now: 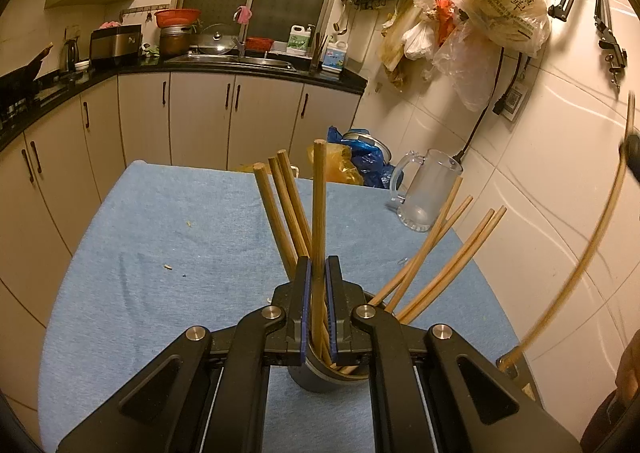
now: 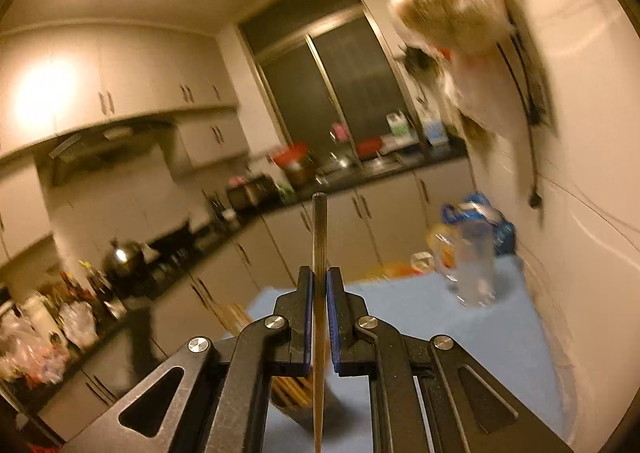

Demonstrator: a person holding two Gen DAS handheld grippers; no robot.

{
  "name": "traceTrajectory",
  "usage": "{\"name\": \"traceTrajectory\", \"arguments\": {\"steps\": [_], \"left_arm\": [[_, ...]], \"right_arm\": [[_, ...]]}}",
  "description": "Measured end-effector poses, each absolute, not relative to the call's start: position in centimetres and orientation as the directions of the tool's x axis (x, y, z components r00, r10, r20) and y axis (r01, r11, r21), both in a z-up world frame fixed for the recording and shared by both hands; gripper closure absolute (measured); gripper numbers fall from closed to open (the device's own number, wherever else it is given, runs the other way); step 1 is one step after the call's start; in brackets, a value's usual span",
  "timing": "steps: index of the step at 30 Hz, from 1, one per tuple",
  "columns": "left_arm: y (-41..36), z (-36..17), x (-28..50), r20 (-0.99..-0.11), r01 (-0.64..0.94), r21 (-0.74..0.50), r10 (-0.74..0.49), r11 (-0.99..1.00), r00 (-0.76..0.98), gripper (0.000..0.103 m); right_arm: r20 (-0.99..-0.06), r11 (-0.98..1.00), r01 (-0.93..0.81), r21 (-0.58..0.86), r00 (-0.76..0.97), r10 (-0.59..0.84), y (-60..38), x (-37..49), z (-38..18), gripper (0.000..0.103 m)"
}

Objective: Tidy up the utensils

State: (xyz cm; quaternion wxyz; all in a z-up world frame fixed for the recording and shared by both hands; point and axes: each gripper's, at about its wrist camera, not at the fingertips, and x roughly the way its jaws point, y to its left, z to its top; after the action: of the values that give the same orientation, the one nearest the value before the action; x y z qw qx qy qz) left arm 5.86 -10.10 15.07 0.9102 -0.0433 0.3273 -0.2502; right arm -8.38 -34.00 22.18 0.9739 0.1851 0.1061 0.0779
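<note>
A dark cup [image 1: 312, 377] stands on the blue cloth table [image 1: 180, 233] with several wooden chopsticks [image 1: 440, 257] fanned out in it. My left gripper [image 1: 319, 265] is over the cup's mouth, shut on one upright chopstick [image 1: 319, 193] whose lower end is inside the cup. My right gripper [image 2: 319, 277] is raised and is shut on a single chopstick [image 2: 319, 237] that runs straight up between its pads. In the left wrist view that chopstick [image 1: 592, 253] shows as a blurred arc at the far right. In the right wrist view the cup [image 2: 296, 397] sits below the fingers.
A glass mug [image 1: 424, 193] stands at the table's far right corner, near the tiled wall. Blue and yellow bags [image 1: 352, 161] lie behind the table. Plastic bags [image 1: 480, 13] hang on the wall. Cabinets and a sink counter [image 1: 240, 65] run along the back and left.
</note>
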Motion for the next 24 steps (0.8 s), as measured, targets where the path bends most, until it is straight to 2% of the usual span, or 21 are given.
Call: {"name": "traceTrajectory", "arguments": {"steps": [5, 9, 19, 24], "left_arm": [[-10.1, 15.1, 6.0, -0.573, 0.431, -0.244, -0.488, 0.869, 0.659, 0.096], [-10.0, 14.9, 6.2, -0.572, 0.434, -0.251, -0.494, 0.865, 0.654, 0.096], [-9.8, 14.8, 5.6, -0.564, 0.450, -0.244, -0.503, 0.859, 0.655, 0.096], [-9.7, 14.9, 5.1, -0.563, 0.444, -0.236, -0.494, 0.865, 0.662, 0.082]], "right_arm": [[-0.128, 0.931, -0.095, 0.352, 0.981, 0.149, -30.1, -6.6, 22.5, 0.096], [-0.141, 0.950, -0.050, 0.307, 0.985, 0.097, -27.6, -4.5, 21.2, 0.096], [-0.327, 0.961, -0.025, 0.275, 0.938, 0.118, -25.5, -1.1, 14.8, 0.094], [-0.345, 0.964, -0.050, 0.261, 0.928, 0.142, -25.6, -2.2, 15.0, 0.089]]}}
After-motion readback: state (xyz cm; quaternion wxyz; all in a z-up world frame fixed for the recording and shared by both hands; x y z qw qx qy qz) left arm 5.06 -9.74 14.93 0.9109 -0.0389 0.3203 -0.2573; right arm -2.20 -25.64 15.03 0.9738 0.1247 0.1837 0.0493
